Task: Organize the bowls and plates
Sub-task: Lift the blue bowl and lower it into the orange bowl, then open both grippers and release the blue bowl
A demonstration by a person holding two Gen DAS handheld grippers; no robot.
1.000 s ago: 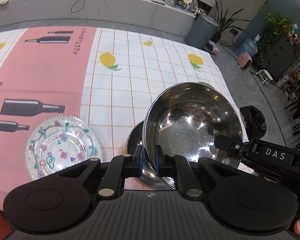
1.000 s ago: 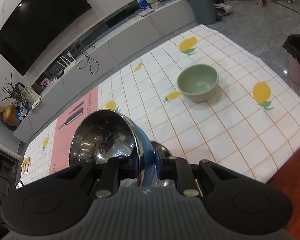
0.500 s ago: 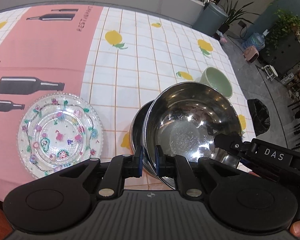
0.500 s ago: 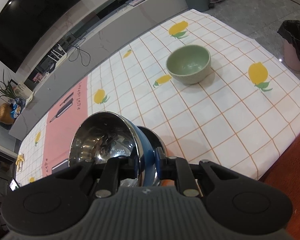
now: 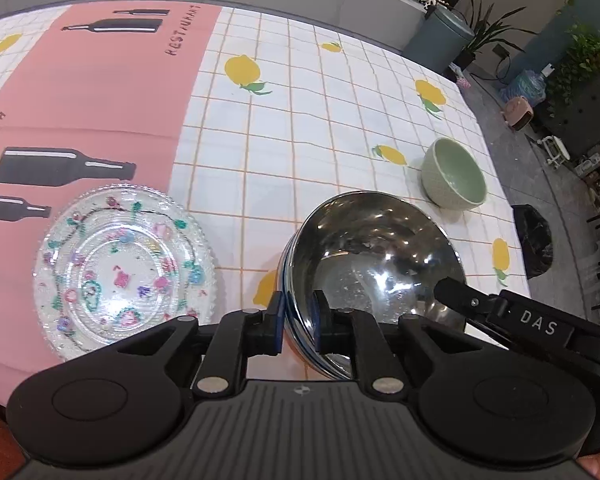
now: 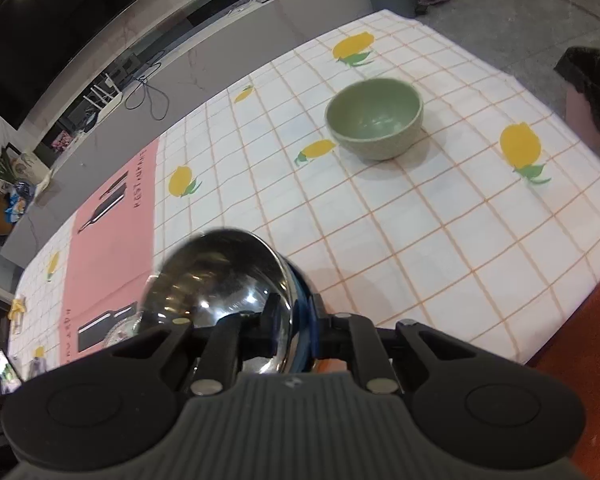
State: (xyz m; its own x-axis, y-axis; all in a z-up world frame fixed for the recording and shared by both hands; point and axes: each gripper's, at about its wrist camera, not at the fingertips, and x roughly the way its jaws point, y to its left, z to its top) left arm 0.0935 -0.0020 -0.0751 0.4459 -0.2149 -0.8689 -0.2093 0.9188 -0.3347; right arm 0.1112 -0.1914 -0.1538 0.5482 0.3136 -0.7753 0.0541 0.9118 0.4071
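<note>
Tongs: left (image 5: pixel 298 320) and right (image 6: pixel 294 330) both clamp steel bowl (image 5: pixel 376 256) rim | step: nest it in lower bowl | tip: lower level, release together

A table (image 5: pixel 300 152) is carrying everything here, and a tablecloth (image 6: pixel 440 240) is lying over it, showing an orange grid with yellow lemons on white and a pink band with black bottles. A clear glass plate (image 5: pixel 122 274) with coloured flowers is sitting flat on the cloth, partly over the pink band's edge. A green bowl (image 5: pixel 454 174) is standing upright well apart from it, near the far right edge, beside a printed lemon. Bare grid squares are lying between plate and bowl.
</note>
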